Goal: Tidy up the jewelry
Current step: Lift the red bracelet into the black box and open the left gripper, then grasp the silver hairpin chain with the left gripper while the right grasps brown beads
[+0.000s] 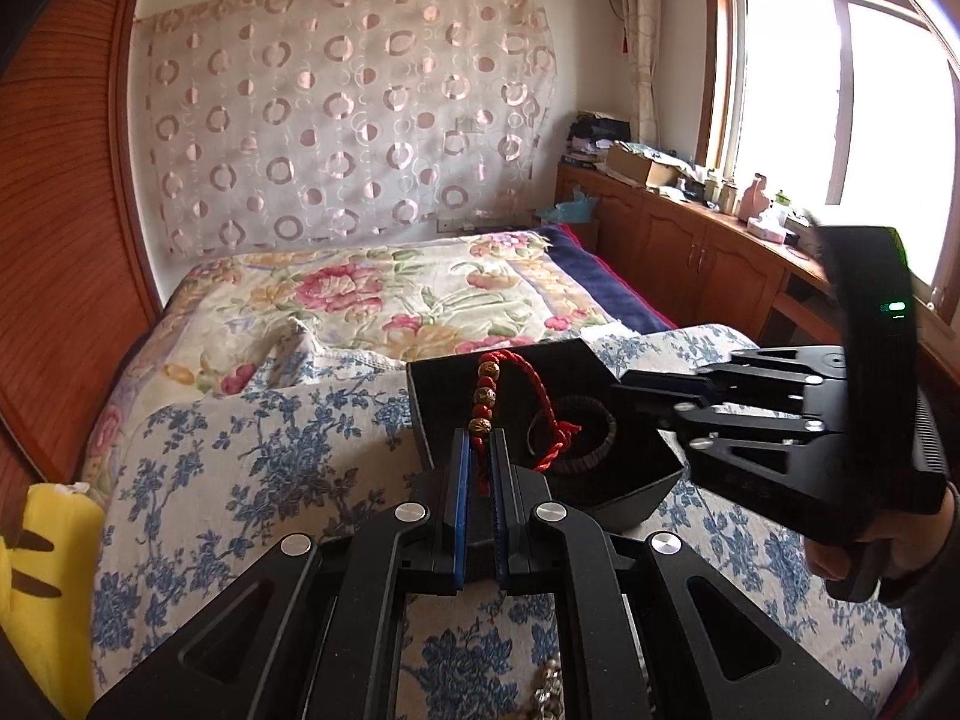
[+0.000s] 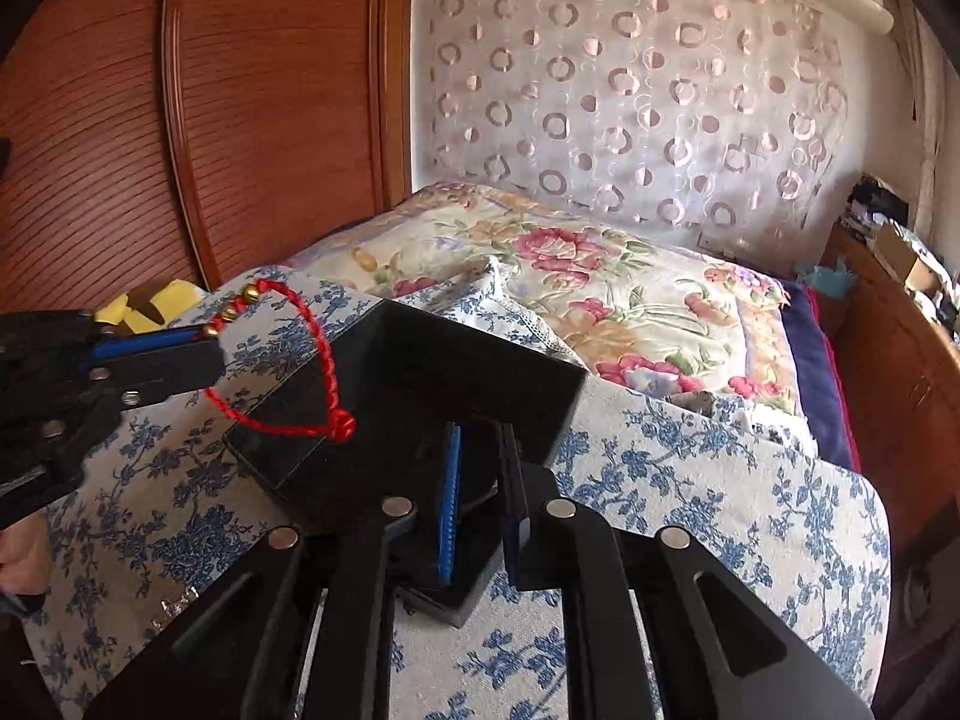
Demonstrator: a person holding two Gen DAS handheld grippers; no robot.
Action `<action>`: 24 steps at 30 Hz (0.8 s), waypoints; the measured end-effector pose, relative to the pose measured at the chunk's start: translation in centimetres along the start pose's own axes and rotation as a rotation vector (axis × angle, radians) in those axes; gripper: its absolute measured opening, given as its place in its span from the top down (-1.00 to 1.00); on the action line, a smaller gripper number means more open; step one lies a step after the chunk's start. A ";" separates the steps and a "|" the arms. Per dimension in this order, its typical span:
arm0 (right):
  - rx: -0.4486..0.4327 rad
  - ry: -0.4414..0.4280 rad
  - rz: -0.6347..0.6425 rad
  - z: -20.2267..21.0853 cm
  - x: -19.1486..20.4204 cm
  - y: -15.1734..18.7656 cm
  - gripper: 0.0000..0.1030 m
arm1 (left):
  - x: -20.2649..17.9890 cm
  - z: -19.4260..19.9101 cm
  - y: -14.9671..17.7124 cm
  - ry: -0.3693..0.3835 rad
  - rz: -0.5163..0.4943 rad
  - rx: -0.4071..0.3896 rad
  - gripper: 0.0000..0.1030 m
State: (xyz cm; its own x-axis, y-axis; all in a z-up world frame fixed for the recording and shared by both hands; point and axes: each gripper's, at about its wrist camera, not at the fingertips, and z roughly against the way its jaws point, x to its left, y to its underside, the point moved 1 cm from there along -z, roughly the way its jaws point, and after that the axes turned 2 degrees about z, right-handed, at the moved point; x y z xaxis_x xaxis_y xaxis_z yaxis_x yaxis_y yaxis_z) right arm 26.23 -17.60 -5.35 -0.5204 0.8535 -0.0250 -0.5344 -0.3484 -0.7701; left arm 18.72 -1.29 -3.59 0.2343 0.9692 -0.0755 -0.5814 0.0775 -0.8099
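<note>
Two grippers are in use over one black box (image 1: 576, 372). Nearest the lens in the left wrist view, the left gripper (image 1: 478, 450) has its jaws pressed together on the beaded end of a red cord bracelet (image 1: 510, 384); the loop stands up from the pads and hangs over the box's near edge, knot dangling just above the interior. From the right wrist view the same bracelet (image 2: 288, 354) hangs clear of the bedding, its knot over the box's near left corner.

The right gripper (image 2: 480, 480) sits at the box's near wall, jaws only a little apart. Whether its pads press on the wall cannot be told from either view; it appears positioned to steady the box (image 2: 420, 372).

Judgement: the step in hand is lowering the red bracelet into the box. To do it well, carry the loop fully inside the walls, lower until the knot rests on the floor, then part the jaws; keep the box steady on the soft cover.

Count: one red bracelet held; one dark braided bracelet (image 1: 570, 429) already lying in the box; one silvery chain (image 1: 549, 690), partly seen on the blue-flowered cover (image 1: 240, 450), still to be stored. Beyond lies one floral blanket (image 1: 372, 294).
</note>
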 end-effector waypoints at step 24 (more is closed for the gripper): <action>-0.045 -0.015 -0.035 6.0 0.0 4.7 0.74 | -2.0 -3.5 -0.7 0.007 -0.034 0.067 0.04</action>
State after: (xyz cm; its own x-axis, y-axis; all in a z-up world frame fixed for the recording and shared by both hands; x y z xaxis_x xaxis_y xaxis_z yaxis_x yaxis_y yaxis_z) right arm 19.78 -21.54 -5.14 -0.5115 0.8592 0.0118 -0.5223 -0.3000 -0.7983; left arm 21.35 -4.14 -4.94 0.2605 0.9640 -0.0526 -0.6236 0.1264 -0.7715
